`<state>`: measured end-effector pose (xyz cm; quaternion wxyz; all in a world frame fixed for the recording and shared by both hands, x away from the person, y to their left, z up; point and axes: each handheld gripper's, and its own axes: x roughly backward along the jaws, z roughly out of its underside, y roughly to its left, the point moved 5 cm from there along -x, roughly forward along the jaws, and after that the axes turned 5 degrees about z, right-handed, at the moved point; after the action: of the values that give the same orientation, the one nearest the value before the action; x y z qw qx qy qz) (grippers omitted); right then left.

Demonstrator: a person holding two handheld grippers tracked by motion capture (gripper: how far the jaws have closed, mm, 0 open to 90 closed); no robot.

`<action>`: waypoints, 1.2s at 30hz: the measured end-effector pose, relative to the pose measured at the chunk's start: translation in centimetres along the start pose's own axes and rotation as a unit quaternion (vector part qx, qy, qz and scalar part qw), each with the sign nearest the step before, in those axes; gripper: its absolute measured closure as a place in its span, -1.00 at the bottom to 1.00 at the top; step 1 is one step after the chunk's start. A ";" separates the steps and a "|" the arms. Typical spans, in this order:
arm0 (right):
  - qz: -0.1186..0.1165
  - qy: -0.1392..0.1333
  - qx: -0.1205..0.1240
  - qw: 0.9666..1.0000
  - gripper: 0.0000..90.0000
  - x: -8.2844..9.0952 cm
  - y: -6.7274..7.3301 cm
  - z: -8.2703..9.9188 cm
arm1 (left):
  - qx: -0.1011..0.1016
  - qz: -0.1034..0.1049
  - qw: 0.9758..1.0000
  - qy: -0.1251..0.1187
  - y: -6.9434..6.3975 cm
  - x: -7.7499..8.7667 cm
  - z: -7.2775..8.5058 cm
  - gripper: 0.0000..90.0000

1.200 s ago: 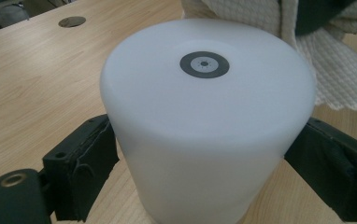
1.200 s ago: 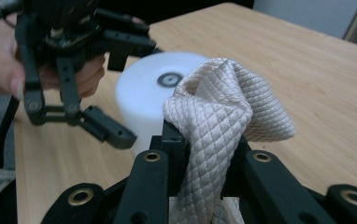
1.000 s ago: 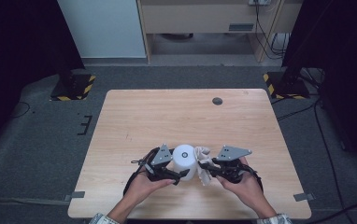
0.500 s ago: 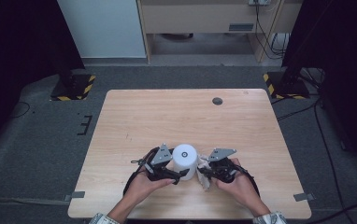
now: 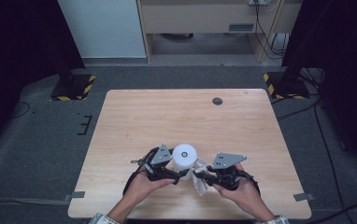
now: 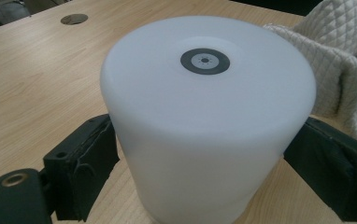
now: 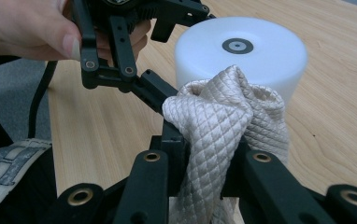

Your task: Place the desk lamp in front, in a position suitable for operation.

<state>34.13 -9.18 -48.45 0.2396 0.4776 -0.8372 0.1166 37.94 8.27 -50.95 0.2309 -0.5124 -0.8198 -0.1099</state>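
Both pairs of jaws are clamped on something. The left gripper [image 5: 182, 173] has its jaws spread wide around the white cylinder [image 6: 204, 116], pads pressing its opposite sides — the cylinder stands upright between them on the wooden table [image 5: 176, 116]. The right gripper [image 7: 204, 158] is pinched nearly closed on a bunched cream quilted cloth [image 7: 223, 126], which rises from between its jaws, just in front of the cylinder — whether they touch is unclear.
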 end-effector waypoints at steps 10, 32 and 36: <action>-0.002 0.055 0.031 0.998 0.72 -1.8 0.6 1.7 | 0.003 0.004 1.000 -0.002 0.1 0.1 0.1 -0.78; 0.003 0.050 0.024 0.998 0.71 -1.5 0.3 1.5 | 0.057 0.035 0.997 -0.038 1.9 1.3 -5.3 -0.46; -0.002 0.035 0.021 0.999 0.72 -1.2 0.2 1.0 | 0.055 0.027 0.998 -0.019 2.3 0.9 -5.0 -0.44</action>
<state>34.15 -8.58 -49.94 0.2584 0.4797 -0.8249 0.1503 40.97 7.97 -46.30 0.2457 -0.5228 -0.8149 -0.0487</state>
